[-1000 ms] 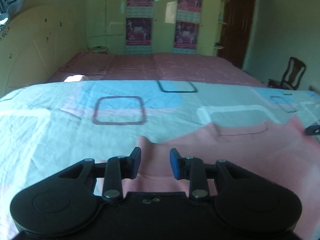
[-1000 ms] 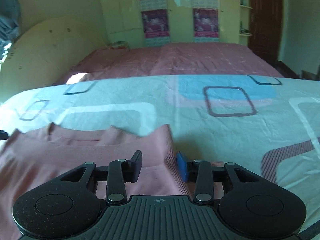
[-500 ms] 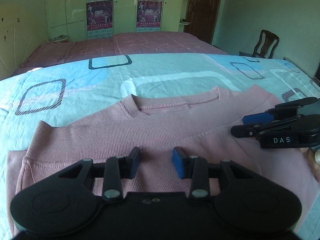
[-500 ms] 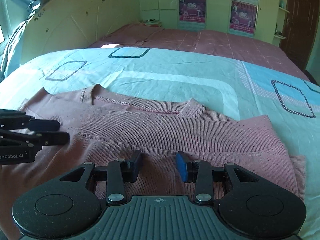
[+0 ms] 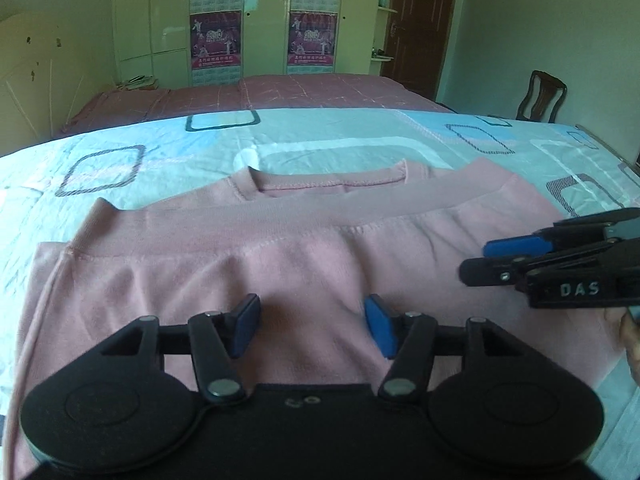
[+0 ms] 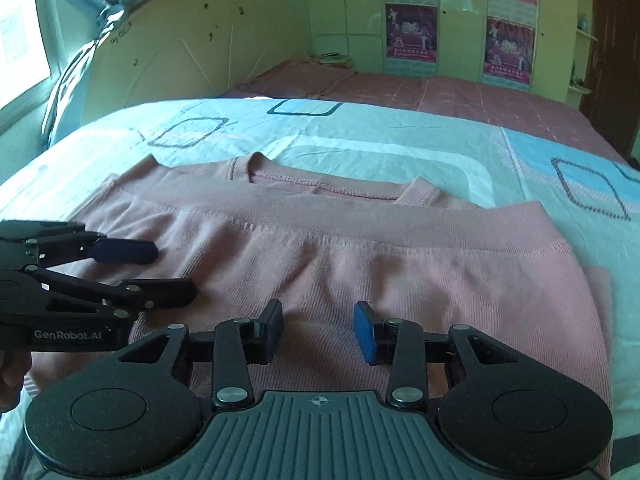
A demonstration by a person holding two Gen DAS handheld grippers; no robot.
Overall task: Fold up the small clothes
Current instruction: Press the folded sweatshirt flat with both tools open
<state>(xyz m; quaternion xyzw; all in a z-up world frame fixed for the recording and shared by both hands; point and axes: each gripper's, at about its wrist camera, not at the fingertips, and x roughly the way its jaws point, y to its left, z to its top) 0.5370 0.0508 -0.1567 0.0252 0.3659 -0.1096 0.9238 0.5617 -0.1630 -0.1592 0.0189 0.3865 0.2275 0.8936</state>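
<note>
A pink sweater lies on the light blue patterned bedsheet, folded so that its ribbed hem band rests just short of the collar. My left gripper hovers over the folded layer. Its jaws are opening and nothing is pinched between the blue pads. In the right wrist view the same sweater lies under my right gripper, whose jaws stand apart with only flat fabric below. Each gripper shows in the other's view: the right gripper at the right edge, the left gripper at the left edge.
A second bed with a maroon cover lies beyond the sheet. Wardrobe doors with posters fill the back wall. A wooden chair and a dark door stand at the right. A curtained window is far left.
Both grippers moved forward over the sweater, and the hem now lies folded up near the collar. The left jaws have widened and let go of the fabric. The right gap looks unchanged.
</note>
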